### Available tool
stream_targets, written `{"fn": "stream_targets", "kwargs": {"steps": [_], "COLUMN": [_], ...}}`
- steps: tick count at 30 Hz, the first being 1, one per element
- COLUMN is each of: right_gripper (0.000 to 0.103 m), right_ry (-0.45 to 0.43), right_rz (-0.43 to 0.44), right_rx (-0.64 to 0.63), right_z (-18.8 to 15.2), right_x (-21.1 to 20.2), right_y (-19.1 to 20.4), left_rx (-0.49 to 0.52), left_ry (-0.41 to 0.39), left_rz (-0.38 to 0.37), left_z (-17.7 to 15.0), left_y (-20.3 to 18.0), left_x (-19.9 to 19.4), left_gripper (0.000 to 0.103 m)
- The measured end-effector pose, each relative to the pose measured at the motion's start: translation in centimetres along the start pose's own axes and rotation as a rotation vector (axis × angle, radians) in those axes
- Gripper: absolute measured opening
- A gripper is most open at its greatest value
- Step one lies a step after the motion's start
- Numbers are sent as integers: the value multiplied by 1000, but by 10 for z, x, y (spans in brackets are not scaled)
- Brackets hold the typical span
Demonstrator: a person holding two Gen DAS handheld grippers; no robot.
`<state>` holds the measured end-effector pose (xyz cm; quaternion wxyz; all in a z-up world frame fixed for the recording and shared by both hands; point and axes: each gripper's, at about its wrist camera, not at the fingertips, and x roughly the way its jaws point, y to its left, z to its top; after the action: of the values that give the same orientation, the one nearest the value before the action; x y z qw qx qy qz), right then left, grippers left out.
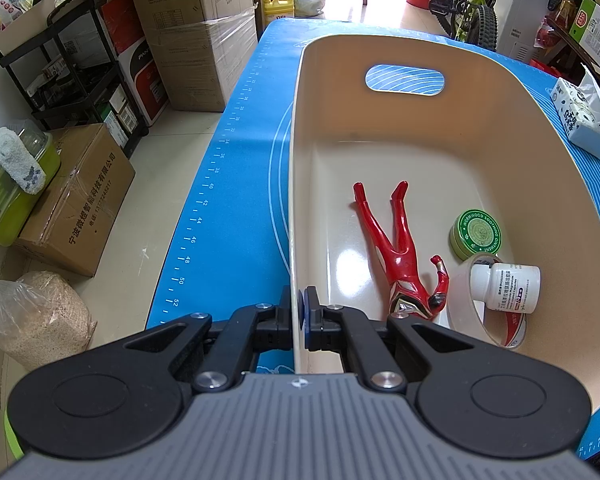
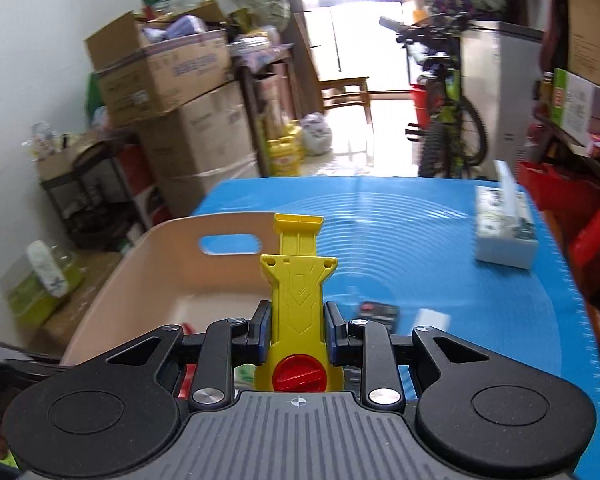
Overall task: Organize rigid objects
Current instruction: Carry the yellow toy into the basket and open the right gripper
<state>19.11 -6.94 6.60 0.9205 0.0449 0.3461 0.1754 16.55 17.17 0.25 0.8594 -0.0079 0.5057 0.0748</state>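
Cluttered storeroom, blue-matted worktop. Left wrist view: left hand-held gripper pinches the beige bin's rim; figure, tin, bottle lie inside. Right wrist view: right hand-held gripper clamps a yellow toy above the worktop, beside the bin. Next, I judge: carry it over, release inside.

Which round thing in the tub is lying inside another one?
The white pill bottle: it lies sideways through the tape roll. The green tin sits apart.

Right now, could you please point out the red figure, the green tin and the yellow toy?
red figure (image 1: pixel 404 256), left wrist view, torso.
green tin (image 1: pixel 478 234), left wrist view, lid.
yellow toy (image 2: pixel 298 300), right wrist view, body.
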Motion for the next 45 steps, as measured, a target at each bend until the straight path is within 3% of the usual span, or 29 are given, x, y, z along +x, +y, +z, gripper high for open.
{"fn": "stream_targets", "kwargs": {"steps": [10,22,28,32,38,45], "right_gripper": [35,35,36,53,63,68], "right_ry": [82,277,313,298,205,85], "right_rz": [110,109,117,143,175,107], "right_rx": [-79,-158,-204,-186,-144,-84], "right_z": [-13,-45,-54,-49,-26,5], "right_x": [28,69,74,68,38,2], "right_y": [57,79,85,82,68,32], "left_rx": [1,-3,-3,-2,-6,-8], "left_ry": [0,-2,-1,-2,-1,-1], "left_rz": [1,-4,-3,-1,-3,-5], "left_z": [0,1,1,1,1,1], "left_y": [0,0,0,-1,0,1], "left_x": [-1,-2,-1,-1,-1,-1], "left_gripper": [5,5,5,5,5,5]}}
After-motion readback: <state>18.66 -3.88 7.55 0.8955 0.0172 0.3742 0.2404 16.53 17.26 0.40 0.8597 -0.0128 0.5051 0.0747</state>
